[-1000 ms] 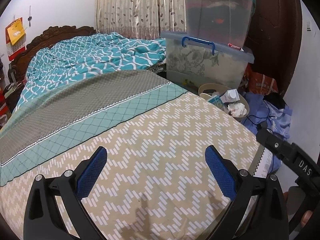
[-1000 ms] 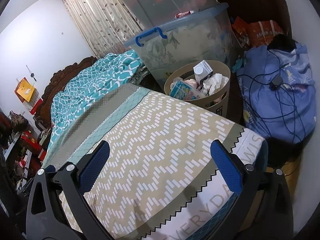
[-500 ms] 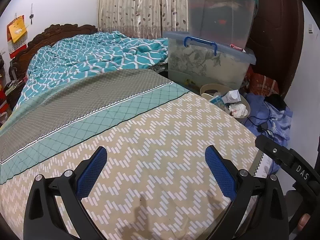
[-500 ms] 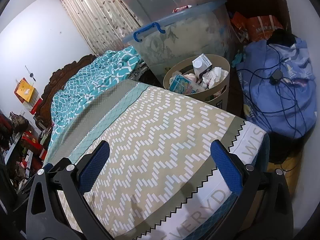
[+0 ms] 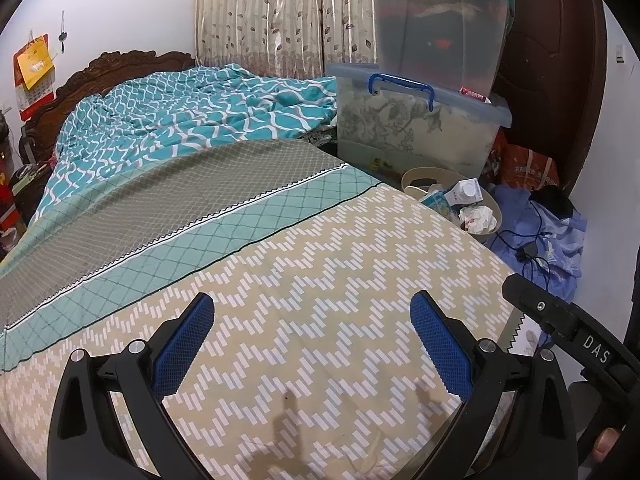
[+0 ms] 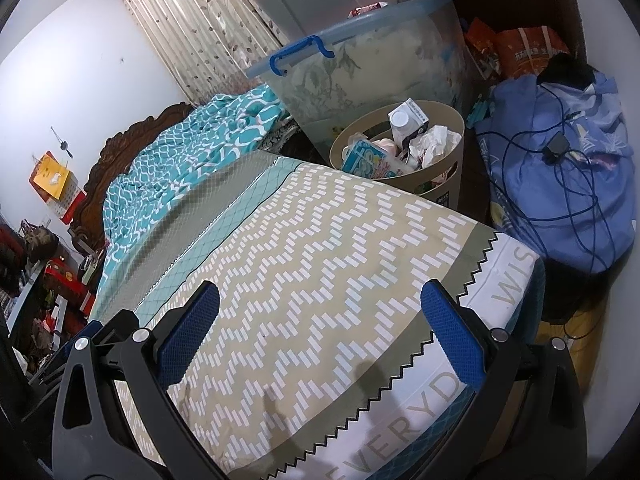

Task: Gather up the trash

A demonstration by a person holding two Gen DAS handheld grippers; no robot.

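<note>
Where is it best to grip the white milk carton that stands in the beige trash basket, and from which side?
Grip the milk carton on its upper body, just below the cap, coming from above. It sticks up over the rim of the trash basket, while crumpled paper and a blue packet crowd its lower part, so only the top looks free.

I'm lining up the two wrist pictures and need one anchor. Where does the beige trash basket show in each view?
Left wrist view: the beige trash basket sits right of centre, just past the bed's far edge, partly hidden by it.
Right wrist view: the beige trash basket sits upper centre-right, beyond the bed corner, more of its wall showing.
Shared landmark: the white milk carton standing in the basket, with the blue-handled storage bin right behind.
</note>
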